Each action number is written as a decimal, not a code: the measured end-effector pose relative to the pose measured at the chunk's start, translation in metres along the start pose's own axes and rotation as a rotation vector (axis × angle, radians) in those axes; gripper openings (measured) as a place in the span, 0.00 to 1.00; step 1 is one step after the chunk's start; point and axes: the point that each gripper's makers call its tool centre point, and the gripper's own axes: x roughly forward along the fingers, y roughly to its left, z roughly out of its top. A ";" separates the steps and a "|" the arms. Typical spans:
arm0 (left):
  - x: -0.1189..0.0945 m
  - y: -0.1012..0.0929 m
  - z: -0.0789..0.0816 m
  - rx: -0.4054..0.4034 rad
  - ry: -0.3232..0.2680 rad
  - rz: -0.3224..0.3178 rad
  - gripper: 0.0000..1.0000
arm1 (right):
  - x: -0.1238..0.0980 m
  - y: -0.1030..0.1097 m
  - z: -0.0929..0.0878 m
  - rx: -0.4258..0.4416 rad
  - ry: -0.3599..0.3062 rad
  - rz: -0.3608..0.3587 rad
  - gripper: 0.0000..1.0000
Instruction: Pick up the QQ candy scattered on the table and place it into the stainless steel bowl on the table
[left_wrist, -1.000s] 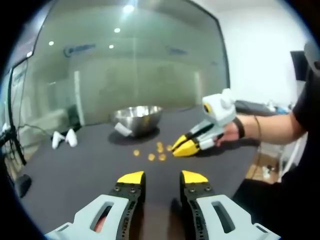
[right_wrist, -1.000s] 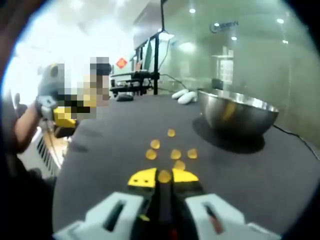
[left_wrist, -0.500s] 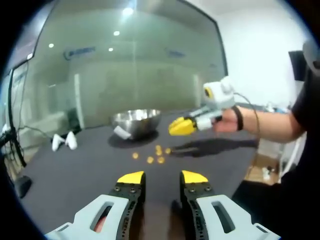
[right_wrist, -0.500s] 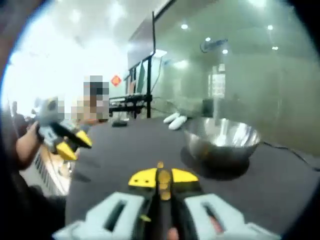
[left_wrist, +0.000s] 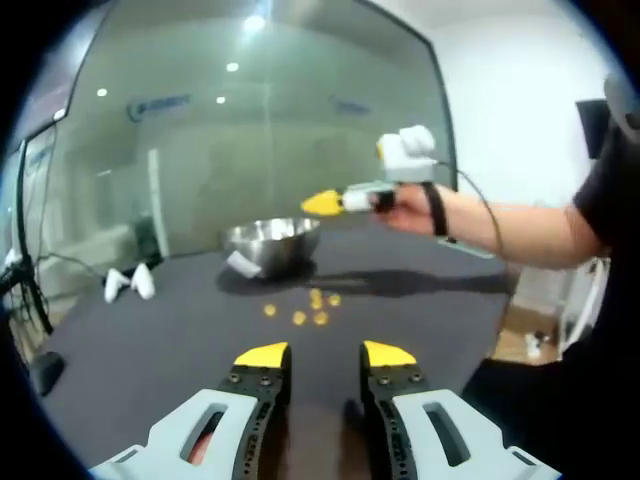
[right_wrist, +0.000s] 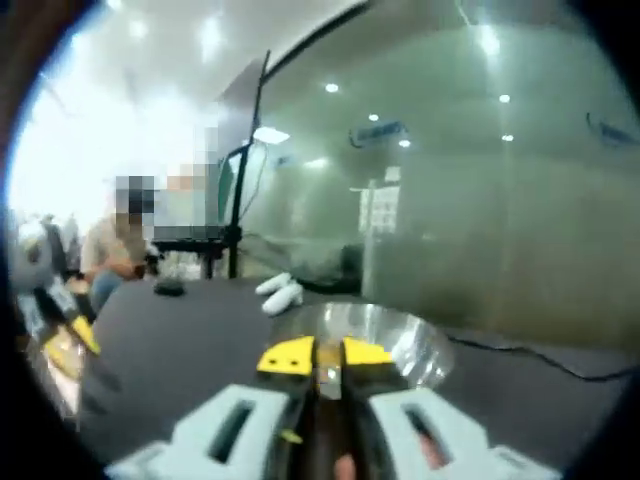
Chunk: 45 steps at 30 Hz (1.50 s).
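The right gripper (right_wrist: 315, 356) is held closed on a QQ candy (right_wrist: 327, 354), a yellow piece seen pinched between the yellow jaw tips in the right gripper view. Directly beyond and below those tips the stainless steel bowl (right_wrist: 410, 345) is seen, its open mouth spread under the jaws. In the left gripper view the same right gripper (left_wrist: 322, 203) is carried in the air, its tips just over the near rim of the stainless steel bowl (left_wrist: 272, 242), which stands on the dark table (left_wrist: 150, 350).

The coming release is judged to turn on this one relation: the candy is held above the bowl's edge rather than its middle, so a little more reach toward the centre may be wanted before the jaws are parted.

The left gripper (left_wrist: 325, 356) is kept low over the table, its jaws parted and empty. More loose candies (left_wrist: 310, 310) are left scattered on the table between it and the bowl, nearer to the left gripper.
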 end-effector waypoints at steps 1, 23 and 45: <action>0.000 0.000 0.000 0.000 0.000 -0.002 0.29 | 0.006 -0.003 0.003 0.011 0.001 -0.008 0.10; -0.005 0.005 -0.007 0.000 0.013 0.007 0.29 | 0.034 -0.009 0.003 0.016 0.039 -0.019 0.30; -0.012 0.006 -0.007 -0.014 0.006 0.018 0.29 | -0.012 0.010 -0.009 -0.040 0.084 0.046 0.28</action>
